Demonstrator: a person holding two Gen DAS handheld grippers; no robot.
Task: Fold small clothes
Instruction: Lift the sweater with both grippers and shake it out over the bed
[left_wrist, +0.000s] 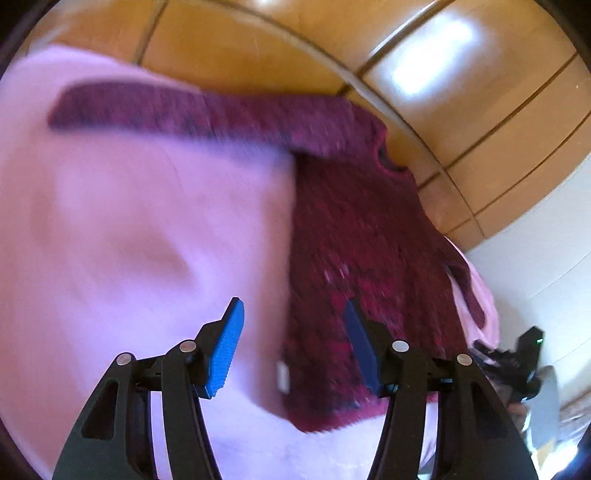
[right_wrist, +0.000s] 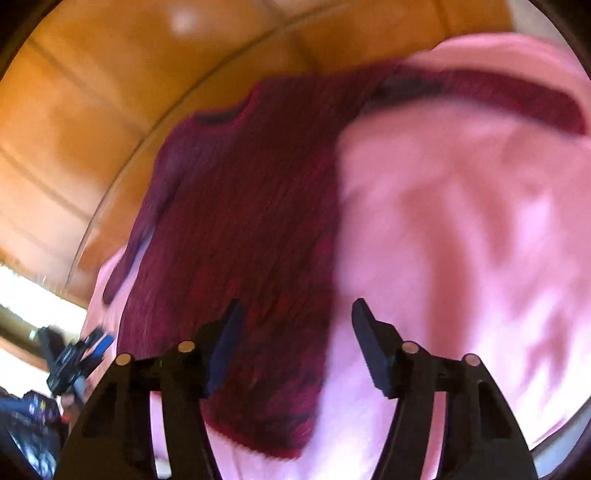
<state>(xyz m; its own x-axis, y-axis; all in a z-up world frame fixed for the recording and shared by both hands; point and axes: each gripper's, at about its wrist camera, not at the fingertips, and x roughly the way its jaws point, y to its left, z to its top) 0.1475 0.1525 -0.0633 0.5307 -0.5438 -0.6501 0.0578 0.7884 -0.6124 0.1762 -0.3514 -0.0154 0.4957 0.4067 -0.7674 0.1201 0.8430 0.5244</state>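
A dark red knitted sweater (left_wrist: 362, 236) lies flat on a pink cloth (left_wrist: 140, 229), body folded narrow, one sleeve (left_wrist: 184, 107) stretched out to the left across the cloth. My left gripper (left_wrist: 295, 314) is open and empty above the sweater's lower left edge. In the right wrist view the same sweater (right_wrist: 251, 229) lies on the pink cloth (right_wrist: 461, 229), its sleeve (right_wrist: 509, 99) stretched to the upper right. My right gripper (right_wrist: 295, 314) is open and empty above the sweater's lower right edge. Both views are blurred.
Wooden cabinet doors (left_wrist: 461, 74) rise behind the cloth, also in the right wrist view (right_wrist: 92, 110). The other gripper shows at the right edge of the left view (left_wrist: 524, 365) and the left edge of the right view (right_wrist: 74, 362).
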